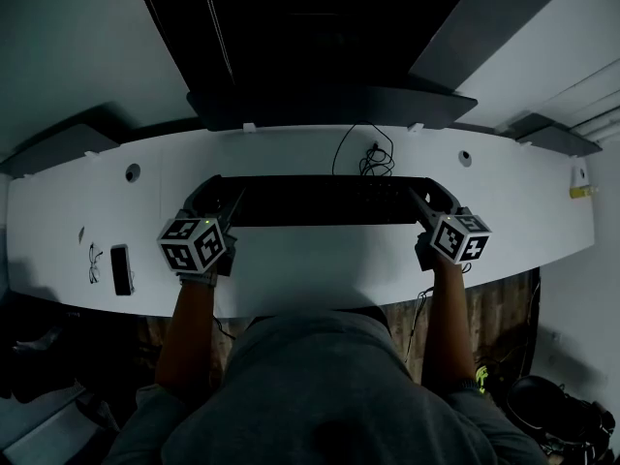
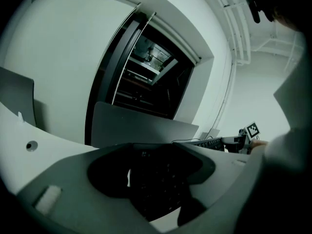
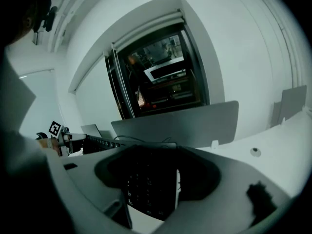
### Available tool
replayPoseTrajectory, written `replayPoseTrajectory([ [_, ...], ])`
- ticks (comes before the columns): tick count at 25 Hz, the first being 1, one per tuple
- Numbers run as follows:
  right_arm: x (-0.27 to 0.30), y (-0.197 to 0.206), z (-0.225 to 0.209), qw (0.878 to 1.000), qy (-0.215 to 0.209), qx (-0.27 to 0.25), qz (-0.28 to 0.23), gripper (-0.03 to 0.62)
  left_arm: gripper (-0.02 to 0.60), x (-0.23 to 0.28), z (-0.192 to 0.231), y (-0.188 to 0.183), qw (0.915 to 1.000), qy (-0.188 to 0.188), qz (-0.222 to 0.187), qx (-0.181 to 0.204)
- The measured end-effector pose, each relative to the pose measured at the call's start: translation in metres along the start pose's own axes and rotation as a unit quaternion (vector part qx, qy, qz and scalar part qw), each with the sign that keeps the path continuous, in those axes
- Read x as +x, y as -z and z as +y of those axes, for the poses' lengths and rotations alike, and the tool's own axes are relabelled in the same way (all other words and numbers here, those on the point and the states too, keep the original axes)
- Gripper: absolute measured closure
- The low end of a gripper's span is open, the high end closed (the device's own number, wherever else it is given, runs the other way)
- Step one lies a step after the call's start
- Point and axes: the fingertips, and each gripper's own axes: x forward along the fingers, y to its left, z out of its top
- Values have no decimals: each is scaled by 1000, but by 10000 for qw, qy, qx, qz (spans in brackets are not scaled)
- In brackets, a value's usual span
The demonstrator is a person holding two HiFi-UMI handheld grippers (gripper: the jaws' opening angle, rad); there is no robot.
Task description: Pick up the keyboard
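Keyboard (image 1: 325, 201), long and black, lies crosswise in front of the person with one gripper at each short end. The left gripper (image 1: 221, 200) has its jaws clenched on the left end, and the right gripper (image 1: 431, 200) grasps the right end in the same way. In each gripper view the dark keys fill the space between the jaws. I think it is held at both ends because it is long and thin, and a grip on one end only would let it tip. It stays about level, and it seems to hang a little above the desk, not resting on it.

The room has pale walls (image 3: 243, 48), with a tall dark opening (image 3: 156, 77) behind the workplace. The desk (image 1: 291, 153) is white, wide and curved, and a grey panel (image 1: 329, 105) stands along its far edge. A thin cable (image 1: 373, 153) lies in loops just behind the keyboard. Well apart on the left lie a dark flat thing (image 1: 120, 269), perhaps a phone, and beside it what look like spectacles (image 1: 94, 263).
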Motion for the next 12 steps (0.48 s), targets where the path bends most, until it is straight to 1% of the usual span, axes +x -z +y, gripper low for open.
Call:
replayPoseTrajectory([
  [2,-5,-16,4,9998,-99,-116,-158,338,333,-7,-7,-13,9999,-41,-142,88],
  [8,-21,-47,4,9982,-265,-221,-486,338,333,-22,-31,-45,9981,-134,-493,333],
  [12,-38,-67,3,9966,-302,-352,-685,338,333,-30,-49,-60,9966,-157,-700,393],
])
